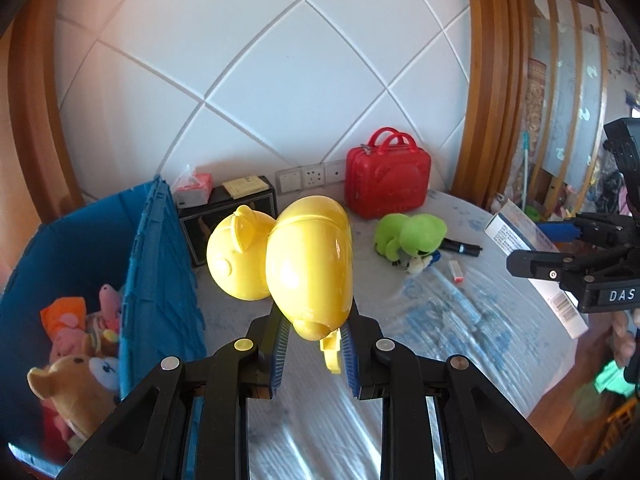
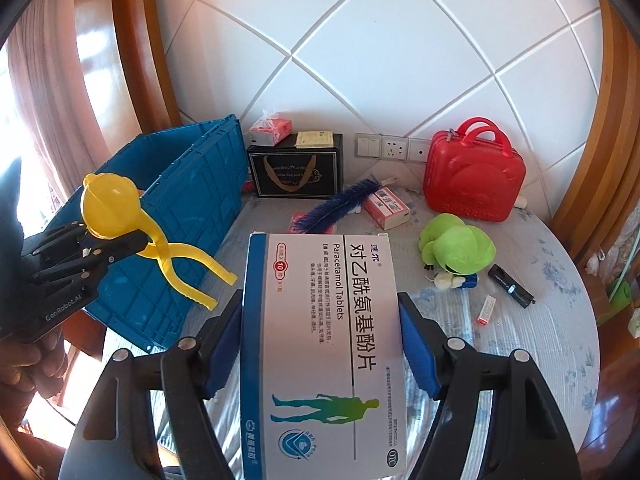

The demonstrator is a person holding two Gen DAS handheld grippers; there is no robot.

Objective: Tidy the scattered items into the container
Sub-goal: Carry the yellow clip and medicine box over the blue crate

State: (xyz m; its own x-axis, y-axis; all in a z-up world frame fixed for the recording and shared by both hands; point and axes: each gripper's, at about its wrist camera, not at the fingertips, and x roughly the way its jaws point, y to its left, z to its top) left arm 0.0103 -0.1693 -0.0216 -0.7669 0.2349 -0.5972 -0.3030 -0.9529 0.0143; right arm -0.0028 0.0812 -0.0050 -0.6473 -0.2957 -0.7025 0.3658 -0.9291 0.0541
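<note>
Step in hand: I am carrying two items at once toward the blue crate (image 2: 188, 184), which I take to be the container; both are lifted clear of the table (image 2: 532, 332).
Left gripper (image 1: 314, 344): clenched on the yellow snowball-maker tongs (image 1: 308, 264), gripped near the hinge just below the moulds, with one thin handle poking down between my fingers. In the right wrist view the same tongs (image 2: 110, 206) hang just in front of the crate's near wall.
Right gripper (image 2: 320, 344): grasping the Paracetamol box (image 2: 320, 320) across its width, blue pads pressed on both long edges, the box lying flat and pointing away from me.
Container: the crate stands at the left of the table, open, with plush toys (image 1: 80, 344) already inside.
Still scattered: green plush frog (image 2: 456, 248), blue bristle brush (image 2: 340, 204), a small pink-and-white carton (image 2: 390, 208), a black pen-like tube (image 2: 512, 286), a small lip-balm-like stick (image 2: 486, 310).
Not for tidying, I judge: the red case (image 2: 474, 176) and the black gift bag (image 2: 296, 170) against the wall.
Next move calls for: lifting the tongs over the crate's rim before I let go, since their long handles could catch on the wall; then bringing the box across to the opening and dropping it flat.
</note>
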